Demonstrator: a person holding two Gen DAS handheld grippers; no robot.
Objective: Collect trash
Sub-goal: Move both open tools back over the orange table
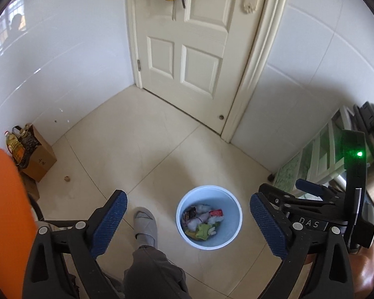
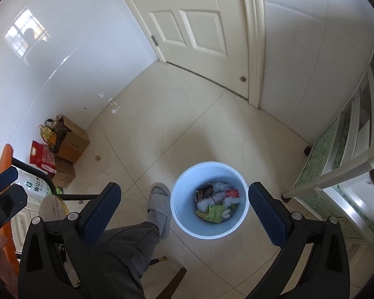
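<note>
Both jaws spread wide, nothing held: left gripper [image 1: 188,220] and right gripper [image 2: 184,210] hang high above the floor, angled down toward the white bin [image 1: 233,234], which stands on the tile in front of the slippered foot [image 1: 145,223]. Trash [image 1: 203,221] already inside the bin: wrappers, crumpled tissue, a green packet, loosely piled on the bottom. One small brown scrap [image 1: 67,179] on the floor, well left of the bin, near the cardboard box [image 1: 41,159] with the oil bottle [image 1: 13,147]; probably the remaining pickup, though too small to identify. Risks from here: scrap small and low against slick tile, so likely to slide or get pinched off-centre and dropped short of the bin; wide reach left could brush the box or bottle; foot just beside the bin could nudge or tip it during the lean; fingers reaching into the bin could catch the rim. Right gripper seen beside the left in the left wrist view, roughly level, both tilted forward and down, neither touching anything.
</note>
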